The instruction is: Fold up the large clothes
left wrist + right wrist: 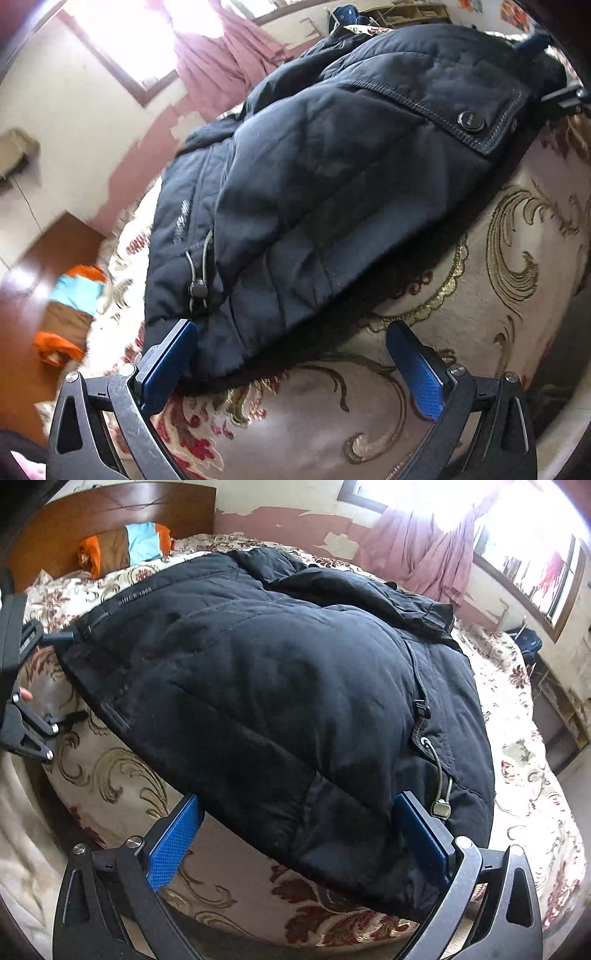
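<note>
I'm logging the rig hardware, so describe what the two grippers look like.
Both match: the left gripper and right gripper each have two flat fingers faced with blue dimpled pads, on black angular metal linkages with triangular cutouts and silver pivot bolts. No cables, markings or sleeves show.

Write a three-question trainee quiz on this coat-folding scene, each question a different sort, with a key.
1. True or false: the padded dark navy winter coat lies on a bare wooden floor.
2. Multiple choice: the left tongs are (a) open, (b) shut on fabric, (c) out of view.
3. Fill in: the right tongs straddle the coat's ____ edge.

Key: 1 false, it lies on the cream floral bedspread; 2 a; 3 near.
</note>
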### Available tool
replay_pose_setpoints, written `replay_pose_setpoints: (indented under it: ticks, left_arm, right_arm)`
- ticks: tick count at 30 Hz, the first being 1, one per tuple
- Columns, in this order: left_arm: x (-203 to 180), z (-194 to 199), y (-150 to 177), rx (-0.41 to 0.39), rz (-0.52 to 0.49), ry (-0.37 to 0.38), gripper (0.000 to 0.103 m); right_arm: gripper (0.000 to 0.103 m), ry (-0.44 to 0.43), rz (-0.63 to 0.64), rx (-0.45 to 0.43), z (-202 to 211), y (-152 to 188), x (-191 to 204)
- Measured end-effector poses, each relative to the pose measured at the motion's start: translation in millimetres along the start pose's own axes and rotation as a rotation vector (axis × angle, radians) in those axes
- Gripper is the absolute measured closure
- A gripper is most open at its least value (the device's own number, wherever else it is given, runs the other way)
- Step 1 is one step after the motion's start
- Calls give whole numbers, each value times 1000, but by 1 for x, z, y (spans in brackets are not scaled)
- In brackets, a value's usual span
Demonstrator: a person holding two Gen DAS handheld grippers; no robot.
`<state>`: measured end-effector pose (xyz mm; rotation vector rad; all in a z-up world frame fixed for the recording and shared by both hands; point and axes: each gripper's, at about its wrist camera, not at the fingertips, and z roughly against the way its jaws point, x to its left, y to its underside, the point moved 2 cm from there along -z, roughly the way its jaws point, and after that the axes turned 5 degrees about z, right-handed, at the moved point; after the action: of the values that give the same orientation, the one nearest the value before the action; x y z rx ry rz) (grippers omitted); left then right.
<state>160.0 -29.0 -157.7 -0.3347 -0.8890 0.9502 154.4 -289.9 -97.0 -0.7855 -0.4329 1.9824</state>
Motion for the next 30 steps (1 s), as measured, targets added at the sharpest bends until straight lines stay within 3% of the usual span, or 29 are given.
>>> replay_pose_setpoints:
  ticks: [10, 15, 17, 20, 24, 26, 28, 30]
  left_arm:
    - [-6, 0, -4, -64, -24, -114, 1]
    - [12, -6, -6, -43, 45, -149, 24]
    - [19, -6, -6, -38, 79, -134, 27]
    - [21, -2, -6, -61, 83, -135, 29]
    - [22, 4, -5, -89, 87, -144, 29]
    - [23, 7, -6, -103, 91, -143, 29]
    - [19, 13, -8, -131, 79, -155, 30]
    - [14, 18, -8, -179, 51, -197, 31]
  right_arm:
    - [3, 138, 172, 62, -11, 5, 23]
    - [3, 303, 261, 108, -23, 5, 32]
    - [3, 344, 243, 105, -24, 3, 28]
    - [8, 310, 183, 48, -15, -3, 21]
    - [46, 275, 100, -54, 6, -8, 10]
    - [53, 229, 52, -102, 15, -10, 3]
    - [70, 181, 10, -145, 24, -14, -1]
    - [72, 181, -30, -189, 34, -21, -4]
